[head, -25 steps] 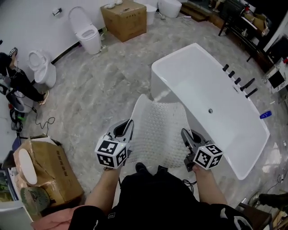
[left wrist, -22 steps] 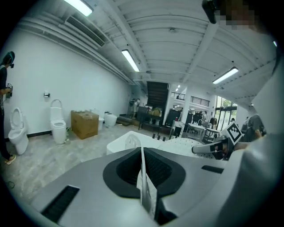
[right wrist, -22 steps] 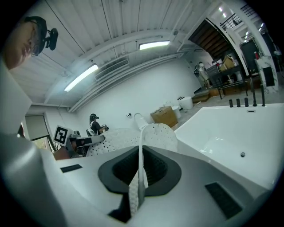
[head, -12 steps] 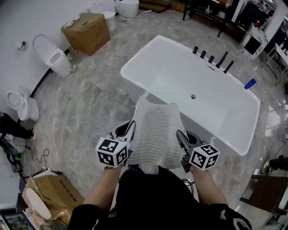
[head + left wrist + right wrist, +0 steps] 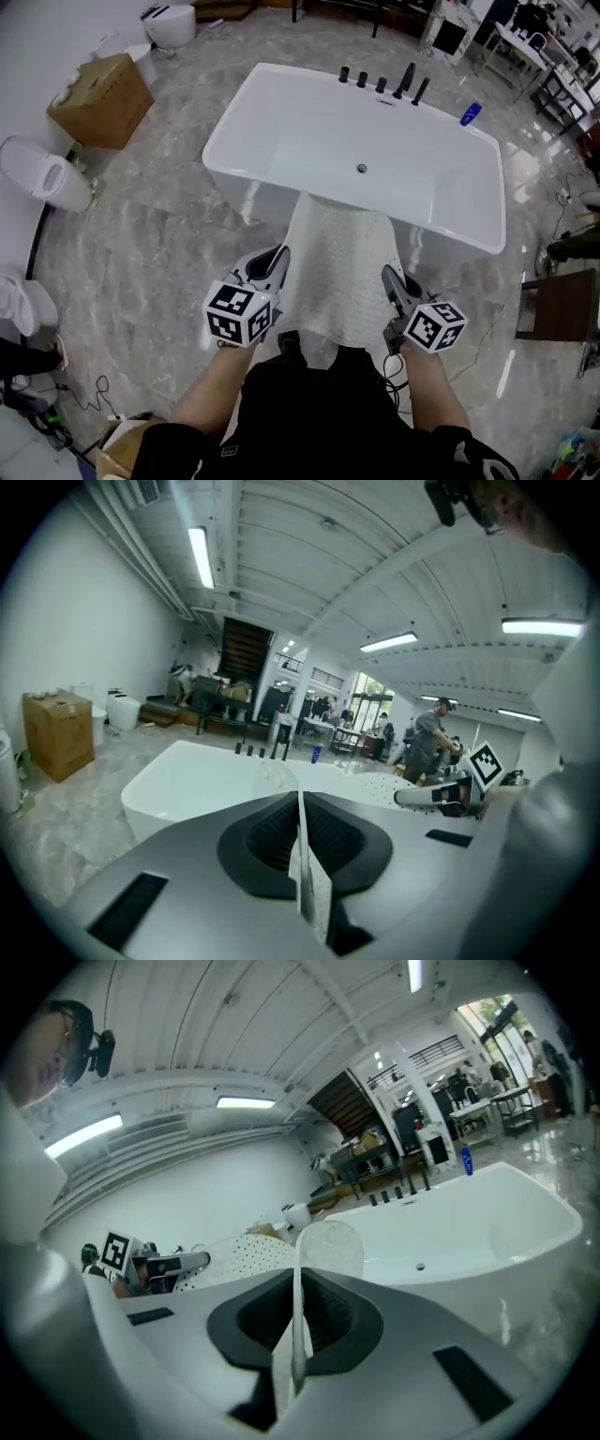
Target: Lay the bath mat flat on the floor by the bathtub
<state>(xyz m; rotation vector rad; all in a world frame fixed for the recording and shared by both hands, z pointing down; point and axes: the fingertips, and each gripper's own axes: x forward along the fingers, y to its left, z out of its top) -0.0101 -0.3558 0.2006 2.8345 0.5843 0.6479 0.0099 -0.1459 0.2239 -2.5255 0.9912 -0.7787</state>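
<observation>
A white, dotted bath mat (image 5: pixel 339 274) hangs stretched between my two grippers, held above the grey marble floor (image 5: pixel 159 244) in front of the white bathtub (image 5: pixel 272 122). My left gripper (image 5: pixel 277 264) is shut on the mat's left edge, and a thin strip of the bath mat (image 5: pixel 302 855) shows pinched between its jaws. My right gripper (image 5: pixel 388 279) is shut on the right edge, with a rounded corner of the bath mat (image 5: pixel 323 1241) sticking up from its jaws. The mat's far end reaches toward the tub's near wall.
Black taps (image 5: pixel 380 82) and a blue bottle (image 5: pixel 470 113) sit on the tub's far rim. A cardboard box (image 5: pixel 101 98) and white toilets (image 5: pixel 42 173) stand at the left. A dark wooden stool (image 5: pixel 561 305) is at the right. A person (image 5: pixel 433 747) stands in the background.
The view has swung so the tub now lies straight ahead and closer. The mat stays held between both grippers, which keep their places in front of me.
</observation>
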